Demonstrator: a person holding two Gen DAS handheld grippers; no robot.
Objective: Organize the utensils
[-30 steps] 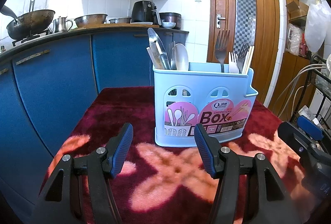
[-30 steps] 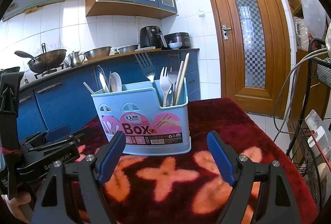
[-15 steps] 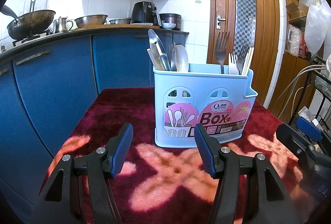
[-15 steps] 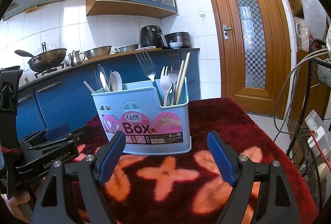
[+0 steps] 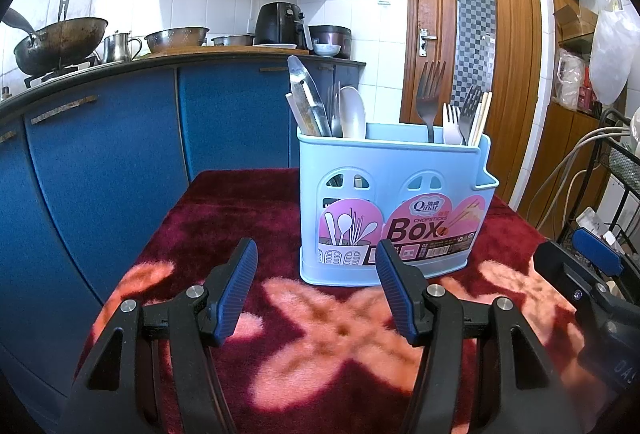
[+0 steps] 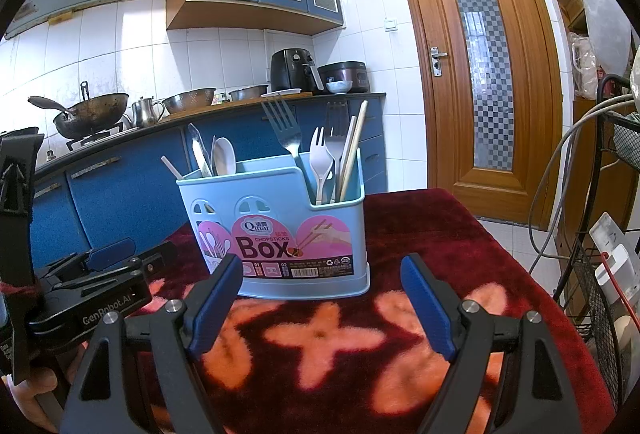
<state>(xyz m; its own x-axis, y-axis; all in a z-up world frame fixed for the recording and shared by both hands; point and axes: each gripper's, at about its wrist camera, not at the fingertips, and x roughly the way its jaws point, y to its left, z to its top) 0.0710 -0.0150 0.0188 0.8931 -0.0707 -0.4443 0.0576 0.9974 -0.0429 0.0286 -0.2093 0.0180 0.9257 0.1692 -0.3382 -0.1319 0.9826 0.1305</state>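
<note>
Left wrist view:
Left claw (image 5: 316,290): spread wide, nothing held.
Box (image 5: 394,209): stood upright on the worktop (image 5: 224,201), just beyond the claw.
Forks (image 5: 430,101): stood in the right compartment.

Right wrist view:
Right claw (image 6: 322,308): spread wide, nothing held.
Box (image 6: 276,230): just beyond it.
Spoon (image 6: 224,155): in the left compartment.

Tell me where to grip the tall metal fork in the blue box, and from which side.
Grip the tall fork on its neck, just below the tines and above the box rim. Come from above with the right gripper, whose jaws are open and empty. The fork stands tines up, leaning slightly, its handle buried in the right compartment, and the white fork crowds it lower down.
</note>
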